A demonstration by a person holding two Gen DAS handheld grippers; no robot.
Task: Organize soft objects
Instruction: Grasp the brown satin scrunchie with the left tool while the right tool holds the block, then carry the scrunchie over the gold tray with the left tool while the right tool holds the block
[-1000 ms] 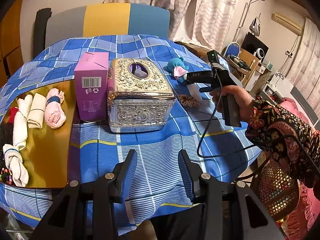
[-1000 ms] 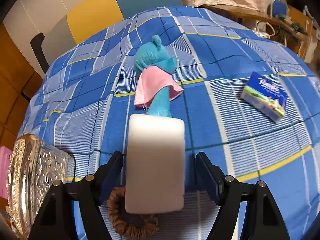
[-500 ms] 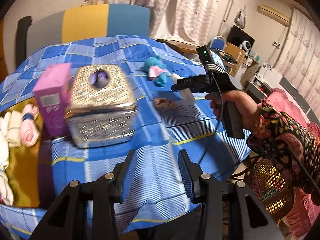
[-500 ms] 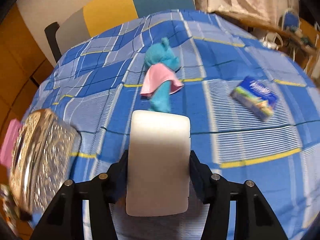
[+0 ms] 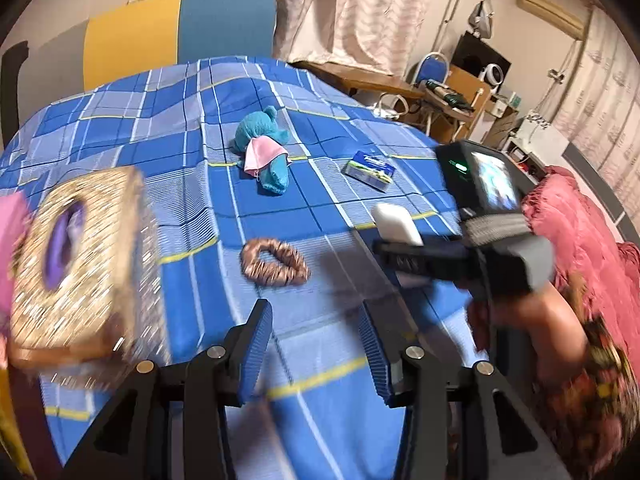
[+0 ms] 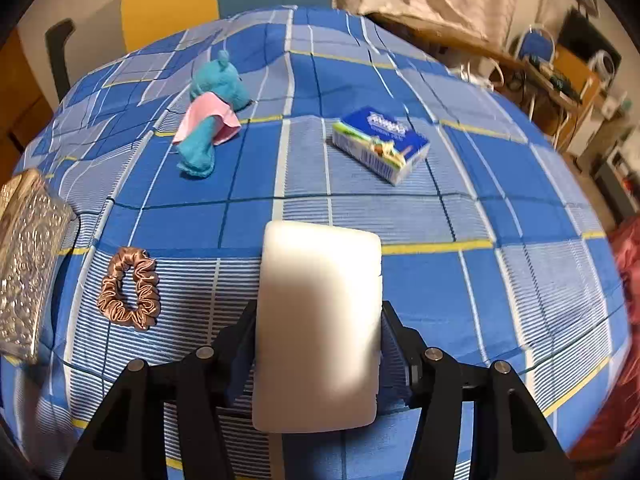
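Observation:
My right gripper [image 6: 318, 340] is shut on a white sponge block [image 6: 318, 324] and holds it above the blue checked tablecloth [image 6: 440, 208]; the sponge also shows in the left wrist view [image 5: 396, 222]. A brown satin scrunchie [image 6: 130, 290] lies left of it, and in the left wrist view [image 5: 275, 266] just ahead of my open, empty left gripper [image 5: 316, 344]. A teal plush toy with a pink cloth [image 6: 210, 120] lies farther back [image 5: 264, 152].
A blue tissue pack [image 6: 380, 144] lies on the cloth to the right [image 5: 370, 165]. A silver embossed tissue box [image 5: 80, 256] stands at the left, blurred, with a pink box [image 5: 10, 224] beside it. A chair [image 5: 180, 32] stands behind the table.
My right gripper closed on the white sponge, lifted it and swung right. My left gripper turned right, so the tray of rolled cloths left view and the scrunchie came ahead of it.

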